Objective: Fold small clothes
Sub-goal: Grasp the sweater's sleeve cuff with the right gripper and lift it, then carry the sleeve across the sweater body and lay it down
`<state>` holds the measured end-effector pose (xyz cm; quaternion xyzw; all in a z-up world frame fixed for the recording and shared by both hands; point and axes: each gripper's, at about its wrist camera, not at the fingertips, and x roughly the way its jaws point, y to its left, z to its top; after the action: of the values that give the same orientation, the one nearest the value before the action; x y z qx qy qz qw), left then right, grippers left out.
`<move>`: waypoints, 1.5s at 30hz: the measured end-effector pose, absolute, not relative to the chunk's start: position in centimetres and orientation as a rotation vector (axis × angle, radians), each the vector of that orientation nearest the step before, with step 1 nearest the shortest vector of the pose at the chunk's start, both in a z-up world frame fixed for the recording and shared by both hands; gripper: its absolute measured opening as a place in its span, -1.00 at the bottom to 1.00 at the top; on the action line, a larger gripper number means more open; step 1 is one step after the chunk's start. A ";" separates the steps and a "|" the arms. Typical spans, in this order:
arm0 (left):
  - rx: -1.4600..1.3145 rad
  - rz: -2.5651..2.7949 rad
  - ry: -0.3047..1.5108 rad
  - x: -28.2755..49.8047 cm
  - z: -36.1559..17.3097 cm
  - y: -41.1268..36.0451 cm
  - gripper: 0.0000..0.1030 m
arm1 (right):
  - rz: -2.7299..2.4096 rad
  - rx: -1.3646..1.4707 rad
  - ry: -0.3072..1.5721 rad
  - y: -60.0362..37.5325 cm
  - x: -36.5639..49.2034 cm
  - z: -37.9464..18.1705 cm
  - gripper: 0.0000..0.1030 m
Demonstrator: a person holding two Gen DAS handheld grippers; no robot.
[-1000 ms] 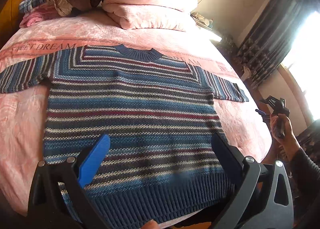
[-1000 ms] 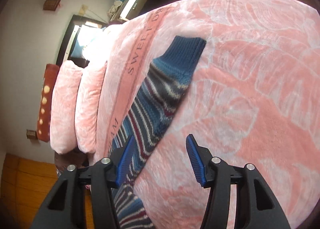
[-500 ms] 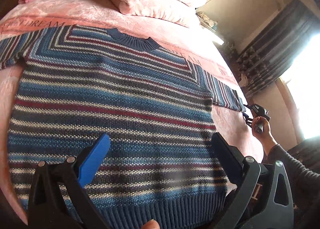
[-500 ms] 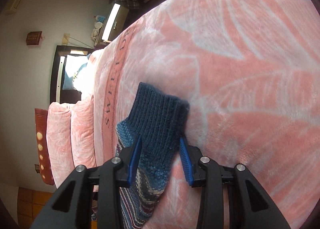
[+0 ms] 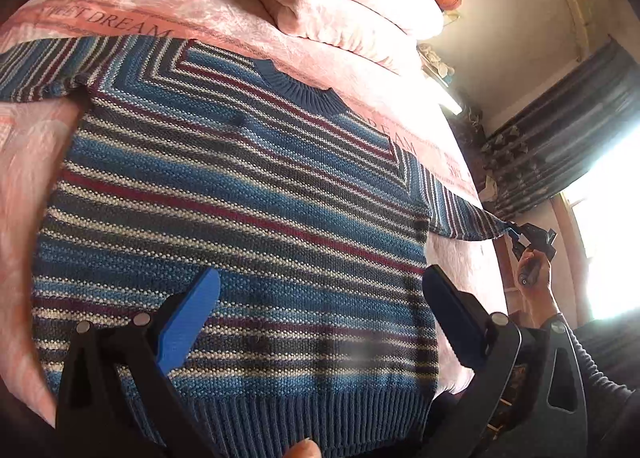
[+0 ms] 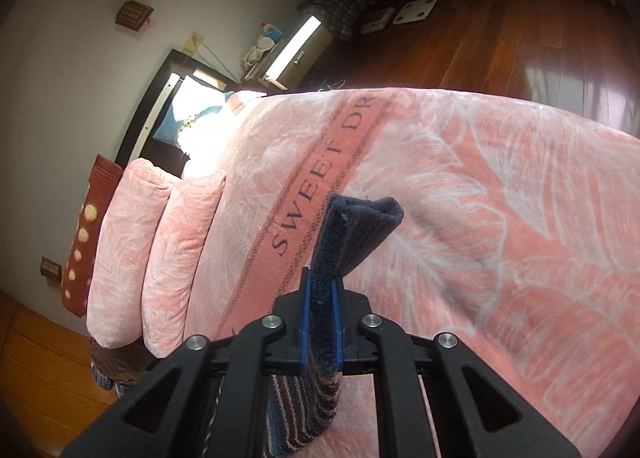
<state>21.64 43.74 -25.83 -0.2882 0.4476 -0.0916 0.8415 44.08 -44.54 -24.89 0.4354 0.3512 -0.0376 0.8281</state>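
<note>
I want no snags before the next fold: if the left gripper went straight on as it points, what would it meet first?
Probably the striped sweater lying flat on the pink blanket: the open left gripper points at its lower body, though depth is unclear.

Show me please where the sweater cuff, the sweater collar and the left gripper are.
sweater cuff (image 6: 352, 236): right wrist view, on the dark ribbed end above the shut gripper.
sweater collar (image 5: 302, 87): left wrist view, on the navy ribbed neckband.
left gripper (image 5: 320, 318): left wrist view, midway between its open fingertips.
</note>
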 end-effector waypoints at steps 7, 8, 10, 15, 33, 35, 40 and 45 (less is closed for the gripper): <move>-0.626 -0.183 0.891 20.4 -23.6 46.4 0.95 | 0.010 0.748 0.689 -36.9 44.9 -17.0 -0.84; -0.630 -0.183 0.882 20.2 -23.3 46.7 0.95 | 0.026 0.731 0.682 -35.7 45.0 -16.1 -0.84; -0.638 -0.185 0.864 19.7 -22.7 47.5 0.95 | 0.057 0.702 0.675 -33.4 45.0 -14.6 -0.84; -0.654 -0.186 0.832 18.7 -21.6 49.3 0.95 | 0.139 0.643 0.667 -27.4 45.1 -11.7 -0.84; -0.691 -0.245 0.781 22.4 -20.9 53.3 0.95 | 0.374 0.365 0.780 -2.3 45.3 -14.2 -0.84; -0.706 -0.253 0.793 23.6 -21.4 53.5 0.95 | 0.375 0.311 0.808 0.3 45.3 -16.7 -0.84; -0.697 -0.269 0.821 26.3 -22.6 53.1 0.95 | 0.388 0.222 0.914 6.2 44.9 -24.0 -0.84; -0.742 -0.302 0.865 29.9 -24.6 52.5 0.95 | 0.398 0.072 1.017 11.5 43.3 -31.1 -0.83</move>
<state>29.87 52.54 -24.58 -0.3497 0.4079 -0.1423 0.8313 43.27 11.46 -31.13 0.0343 0.4835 0.1891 0.8540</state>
